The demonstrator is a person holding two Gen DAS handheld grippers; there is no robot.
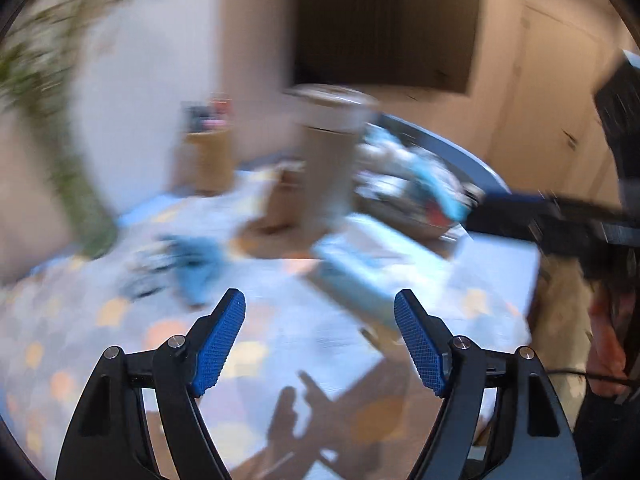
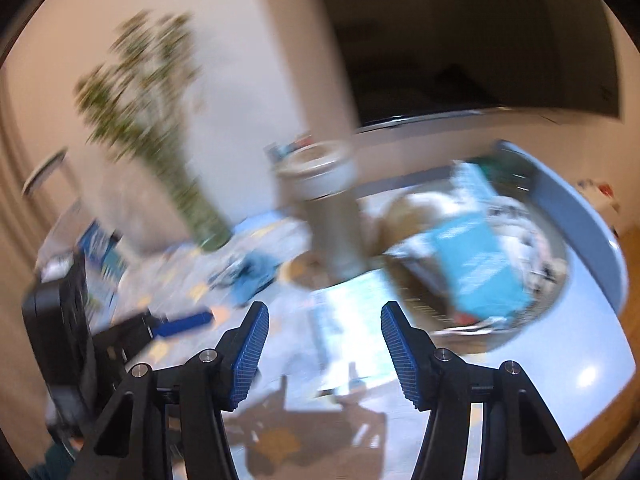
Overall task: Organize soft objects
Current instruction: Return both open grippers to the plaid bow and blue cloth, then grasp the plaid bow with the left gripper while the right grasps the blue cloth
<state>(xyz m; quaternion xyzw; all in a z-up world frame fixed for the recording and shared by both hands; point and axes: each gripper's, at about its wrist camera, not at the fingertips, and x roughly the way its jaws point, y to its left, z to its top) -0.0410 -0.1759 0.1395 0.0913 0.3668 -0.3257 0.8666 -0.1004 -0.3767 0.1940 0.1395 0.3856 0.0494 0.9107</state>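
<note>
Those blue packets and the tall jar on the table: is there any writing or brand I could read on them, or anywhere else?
No text can be read; both views are smeared by motion.
Blue packet in the basket: pale marks, too blurred.
Flat blue packet on the table: print illegible.
Tall jar: no label visible.

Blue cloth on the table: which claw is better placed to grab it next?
Left, probably. The blue cloth lies just ahead of the open, empty left claw. From the right claw, also open and empty, it sits farther off to the left. Both views are blurred.
</note>
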